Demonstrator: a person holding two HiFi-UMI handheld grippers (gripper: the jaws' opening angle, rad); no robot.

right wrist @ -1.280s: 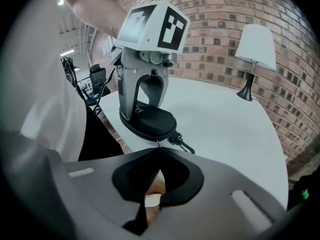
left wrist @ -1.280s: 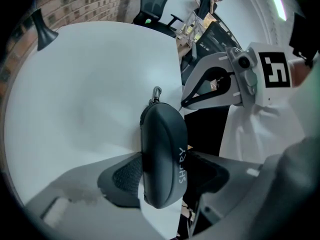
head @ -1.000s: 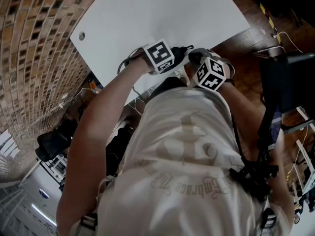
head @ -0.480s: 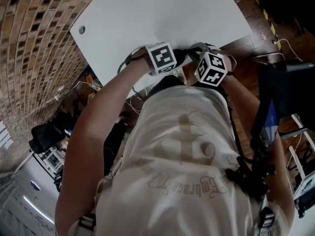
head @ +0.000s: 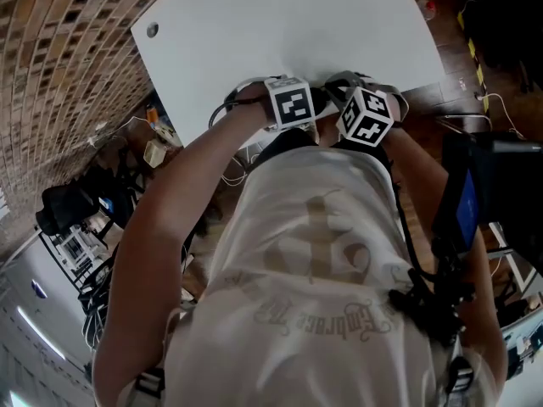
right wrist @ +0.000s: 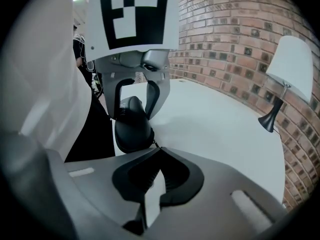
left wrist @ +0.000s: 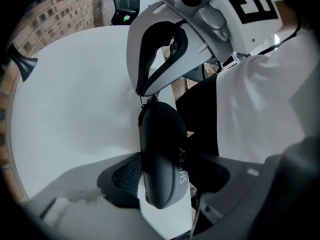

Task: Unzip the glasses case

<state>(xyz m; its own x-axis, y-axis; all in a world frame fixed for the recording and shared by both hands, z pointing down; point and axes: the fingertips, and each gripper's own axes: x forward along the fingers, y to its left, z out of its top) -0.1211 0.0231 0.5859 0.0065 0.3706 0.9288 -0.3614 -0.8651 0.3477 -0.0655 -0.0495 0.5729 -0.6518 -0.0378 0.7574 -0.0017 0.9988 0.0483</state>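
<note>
In the left gripper view a black glasses case (left wrist: 162,154) lies lengthwise between the dark pads of my left gripper (left wrist: 167,179), which is shut on its sides. It hangs over the near edge of the white table (left wrist: 70,99). My right gripper (left wrist: 142,93) meets the case's far end, where the zipper pull (left wrist: 145,102) sits. In the right gripper view, my right gripper (right wrist: 157,151) has its jaws closed tip to tip on the thin pull (right wrist: 152,140) leading from the case (right wrist: 132,126). The head view shows both marker cubes side by side, left (head: 293,104) and right (head: 365,117); the case is hidden there.
A white-shaded lamp (right wrist: 290,69) stands at the table's far side before a brick wall (right wrist: 235,29). The tabletop (head: 280,24) has a round hole (head: 152,30) near one corner. My white-shirted torso (head: 322,253) presses close to the near table edge.
The right gripper has rolled and edged slightly closer to the left one. The left gripper keeps its place with the case in it.
</note>
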